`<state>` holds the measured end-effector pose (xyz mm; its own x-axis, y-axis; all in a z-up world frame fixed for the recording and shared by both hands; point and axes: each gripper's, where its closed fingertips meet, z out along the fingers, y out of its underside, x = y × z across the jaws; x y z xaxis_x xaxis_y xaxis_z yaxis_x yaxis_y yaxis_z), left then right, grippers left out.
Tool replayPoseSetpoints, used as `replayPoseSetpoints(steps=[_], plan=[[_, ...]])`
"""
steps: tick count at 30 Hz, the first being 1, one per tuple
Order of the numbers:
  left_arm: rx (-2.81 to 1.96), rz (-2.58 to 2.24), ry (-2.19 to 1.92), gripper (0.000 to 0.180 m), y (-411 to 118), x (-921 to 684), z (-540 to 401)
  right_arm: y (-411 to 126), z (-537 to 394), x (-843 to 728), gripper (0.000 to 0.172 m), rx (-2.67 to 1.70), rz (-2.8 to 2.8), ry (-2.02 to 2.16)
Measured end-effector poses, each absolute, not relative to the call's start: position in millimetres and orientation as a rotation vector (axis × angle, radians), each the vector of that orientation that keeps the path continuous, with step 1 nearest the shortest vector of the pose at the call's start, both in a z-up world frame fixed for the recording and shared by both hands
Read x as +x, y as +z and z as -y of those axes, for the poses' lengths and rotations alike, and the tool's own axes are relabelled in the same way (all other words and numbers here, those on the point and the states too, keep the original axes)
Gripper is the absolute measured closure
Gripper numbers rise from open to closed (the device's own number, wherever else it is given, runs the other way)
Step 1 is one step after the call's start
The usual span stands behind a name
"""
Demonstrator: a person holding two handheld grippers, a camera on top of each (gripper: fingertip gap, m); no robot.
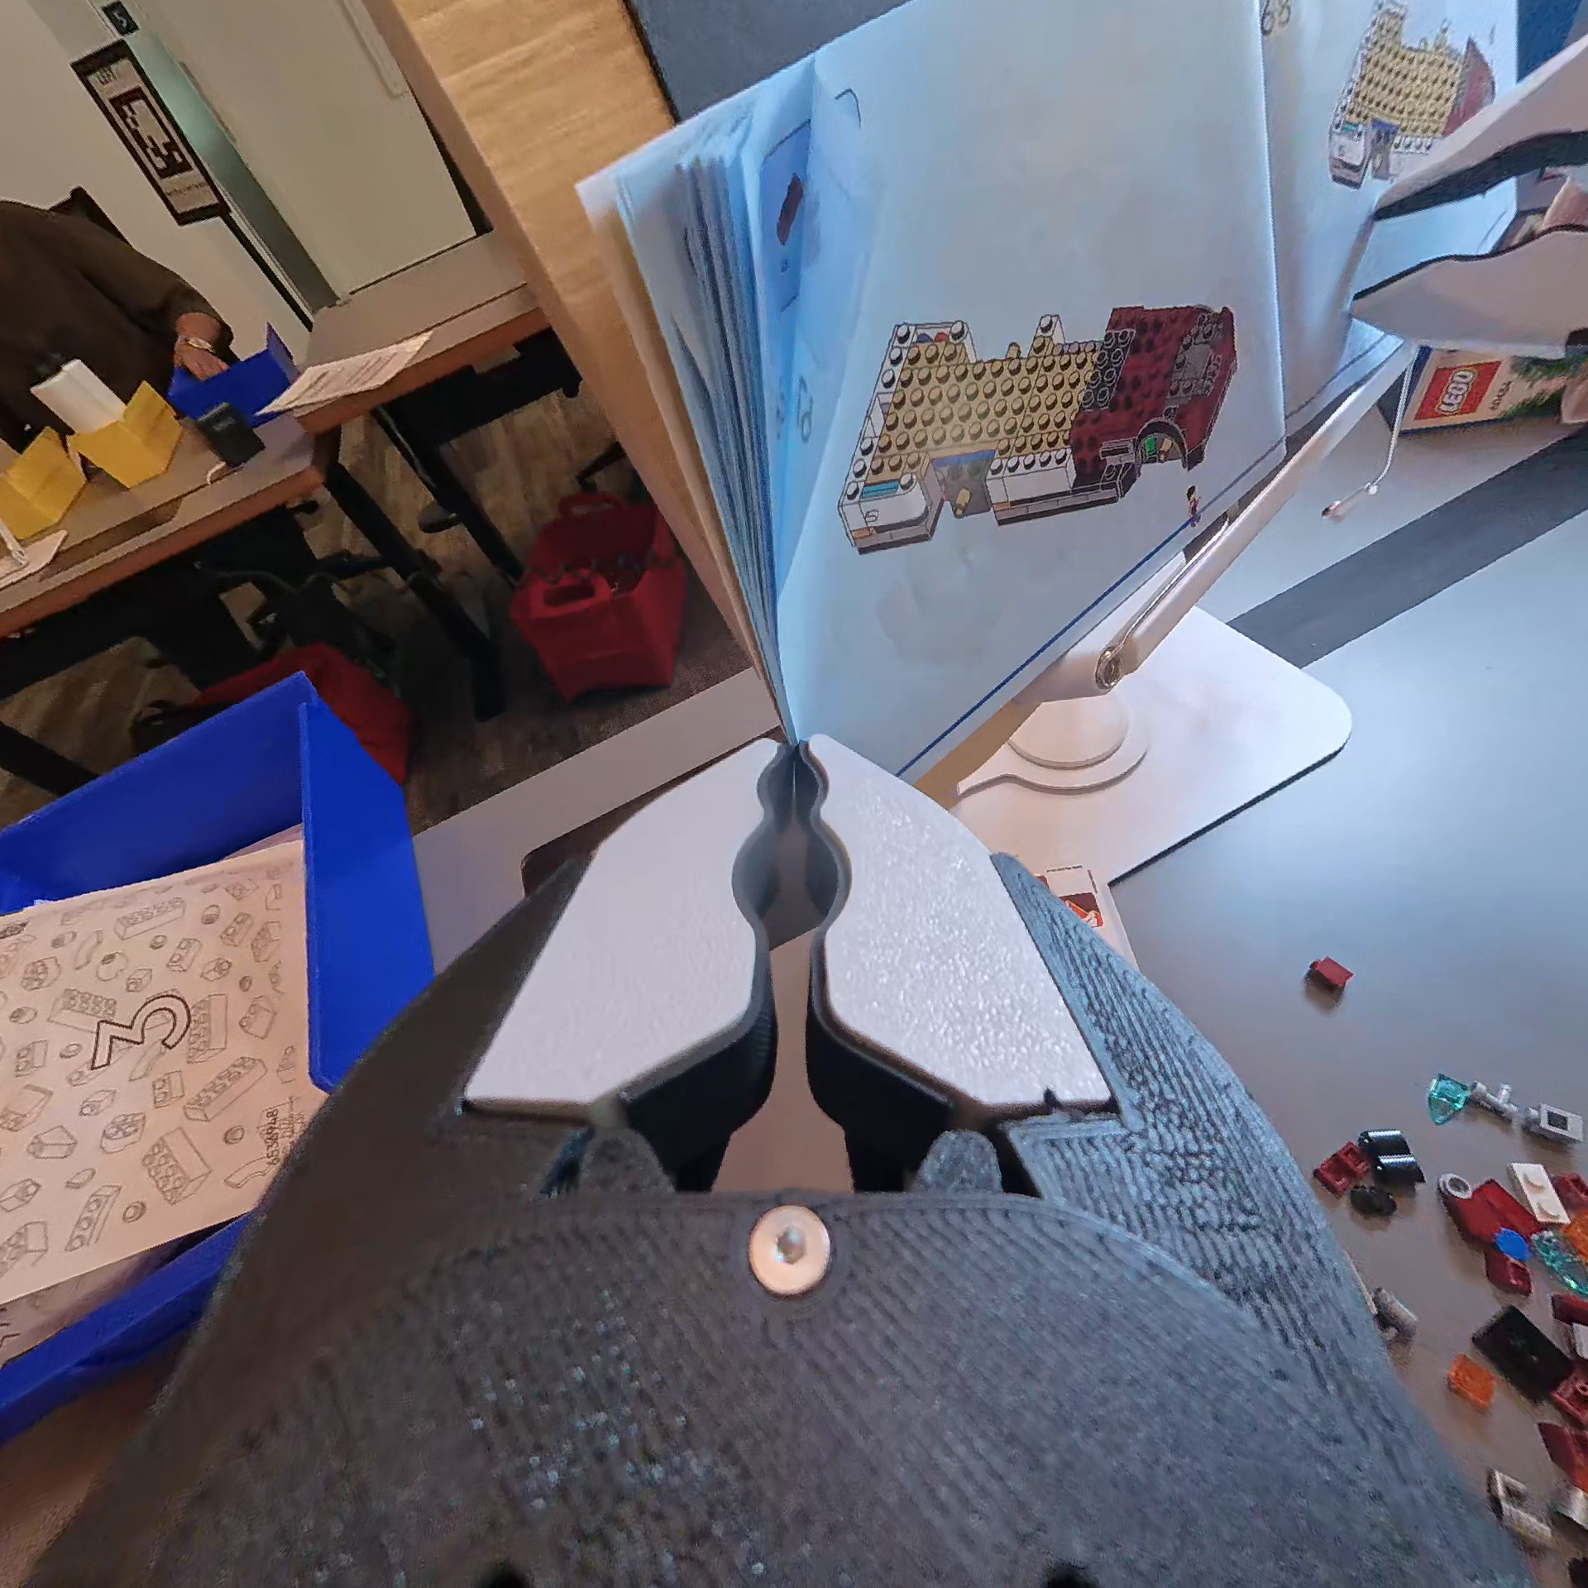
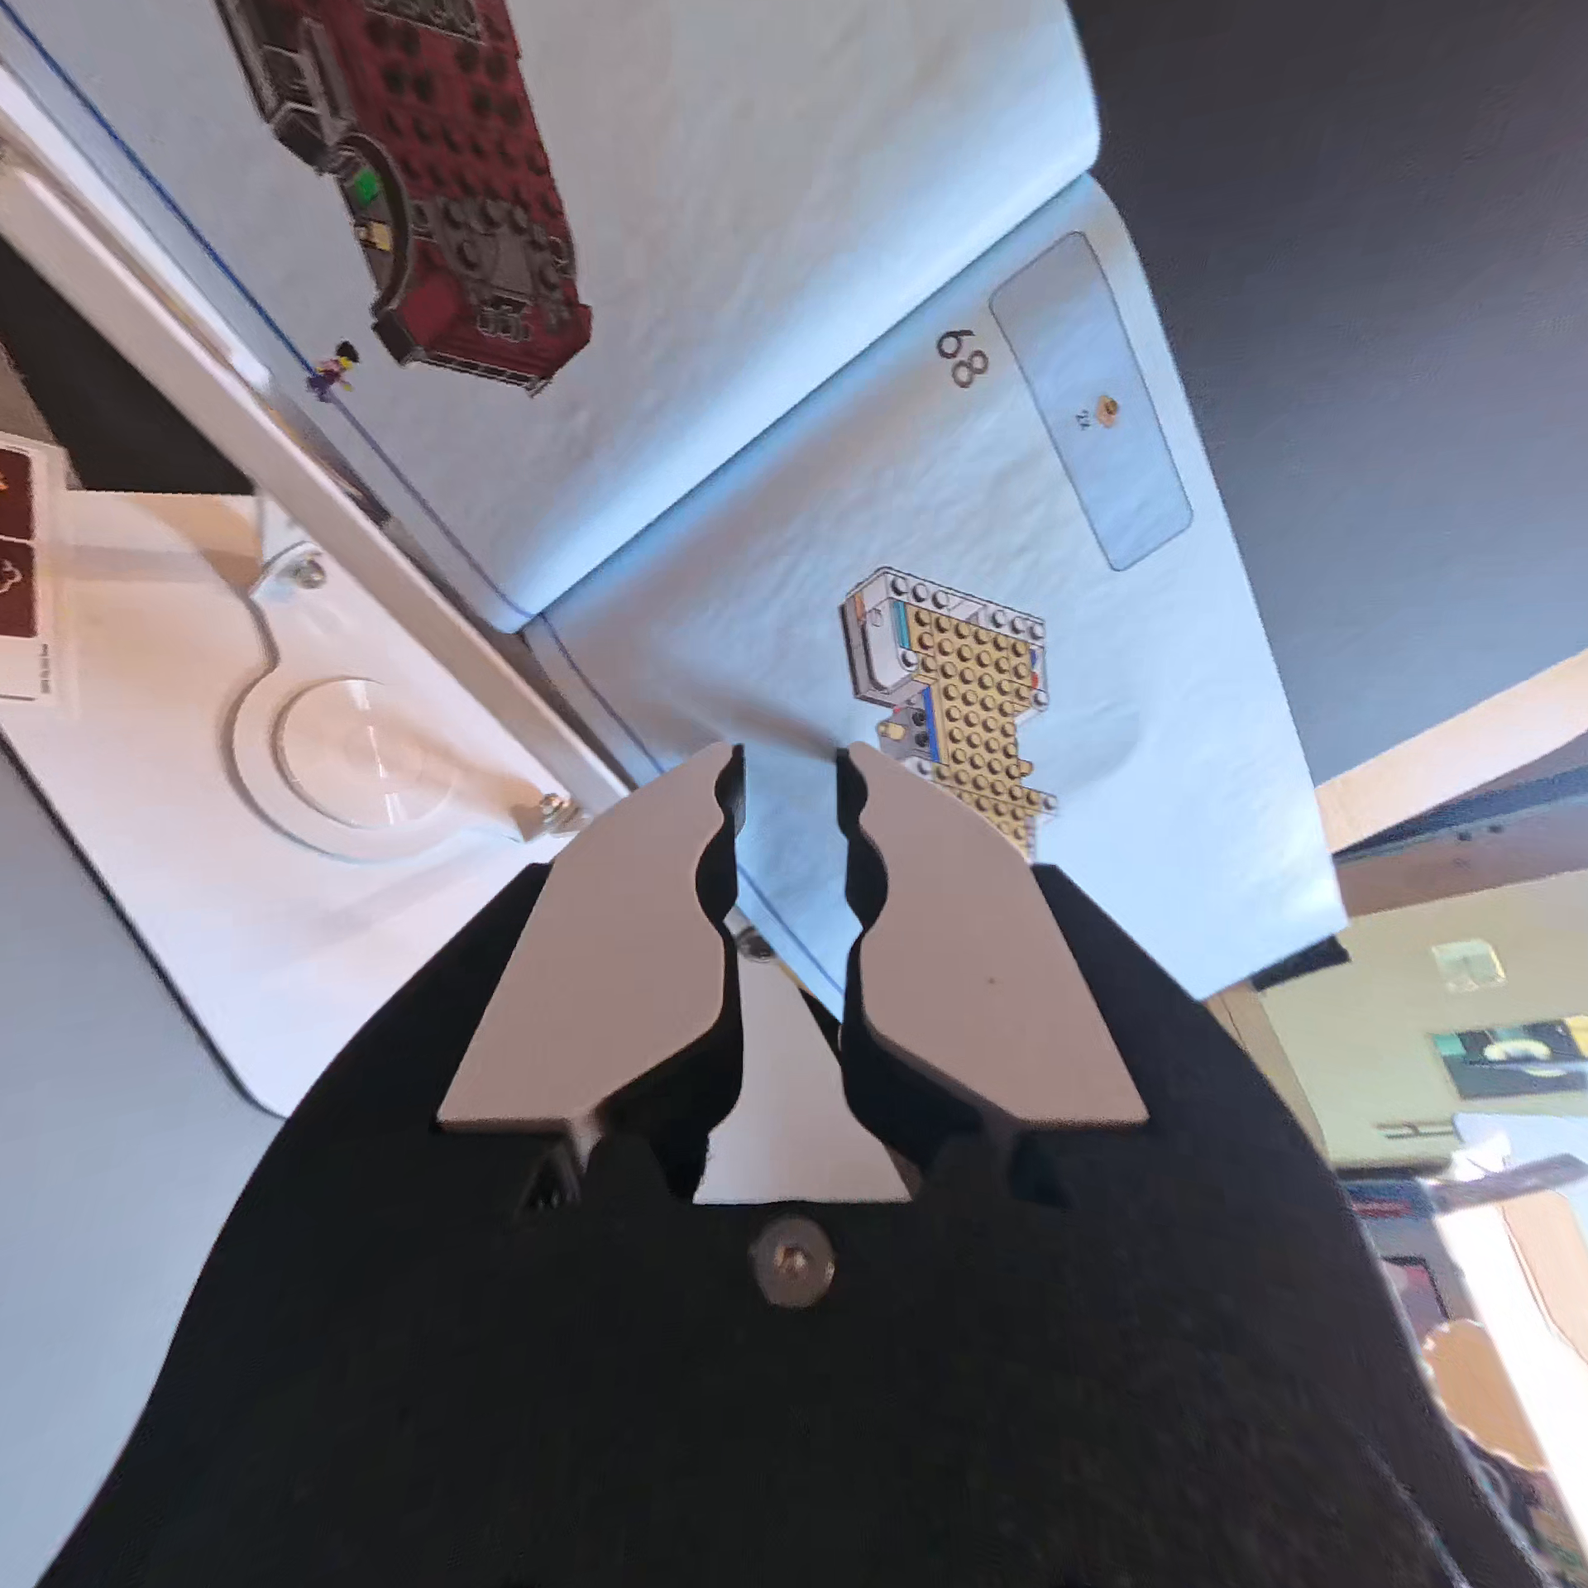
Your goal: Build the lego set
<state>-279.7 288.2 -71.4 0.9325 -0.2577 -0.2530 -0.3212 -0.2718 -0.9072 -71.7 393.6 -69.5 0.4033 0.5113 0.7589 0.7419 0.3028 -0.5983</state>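
Left gripper [image 1: 795, 756]: jaws closed, tips pinching the bottom corner of one page [image 1: 1031, 550] of the instruction booklet [image 2: 773, 387], which stands open on a white stand [image 1: 1203, 713] at the far side of the grey table [image 1: 1418, 859].

Right gripper [image 2: 790, 760]: jaws apart, gripping nothing, hovering just in front of the right-hand page [image 2: 1160, 773].

Risks, my read: thin paper pinched at one corner, so a sideways pull could tear or crease it; extra sheets could drag along; a tug might tip the booklet off its stand.

Counts: two grippers, one booklet, one stand, one blue bin [image 1: 361, 859] near left, and loose bricks [image 1: 1504, 1203] near right, too many to count reliably.
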Motion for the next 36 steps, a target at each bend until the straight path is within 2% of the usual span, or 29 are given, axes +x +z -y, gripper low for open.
replayPoseSetpoints(steps=[6, 11, 13, 17, 22, 26, 28, 30, 31, 34, 36], plan=[[-1.822, -0.389, 0.057, 0.179, -65, -280, -290, -43, -423, -71, 0.15, -1.342, 1.179, -0.334], [-1.775, -0.447, 0.14, 0.18, -72, -278, -286, -55, -418, -73, 0.17, -1.278, 1.145, -0.297], [-1.768, -0.451, 0.142, 0.18, -71, -279, -284, -58, -415, -72, 0.17, -1.26, 1.133, -0.268], [-1.783, -0.433, 0.11, 0.18, -73, -281, -287, -50, -423, -55, 0.14, -1.367, 1.03, -0.035], [-1.786, -0.393, 0.085, 0.179, -73, -282, -290, -40, -452, -20, 0.093, -1.516, 0.852, 0.231], [-1.787, -0.374, 0.079, 0.178, -74, -284, -293, -34, -482, 7, 0.071, -1.593, 0.773, 0.442], [-1.795, -0.364, 0.074, 0.177, -74, -284, -294, -39, -493, 7, 0.067, -1.639, 0.812, 0.618], [-1.802, -0.358, 0.069, 0.177, -75, -283, -296, -48, -494, -7, 0.069, -1.673, 0.91, 0.857], [-1.802, -0.358, 0.07, 0.176, -75, -283, -297, -50, -489, -15, 0.076, -1.666, 0.961, 0.977], [-1.805, -0.355, 0.077, 0.176, -75, -285, -298, -47, -470, -28, 0.124, -1.577, 1.056, 1.224], [-1.808, -0.365, 0.07, 0.176, -74, -286, -298, -46, -464, -25, 0.13, -1.549, 1.047, 1.256]])
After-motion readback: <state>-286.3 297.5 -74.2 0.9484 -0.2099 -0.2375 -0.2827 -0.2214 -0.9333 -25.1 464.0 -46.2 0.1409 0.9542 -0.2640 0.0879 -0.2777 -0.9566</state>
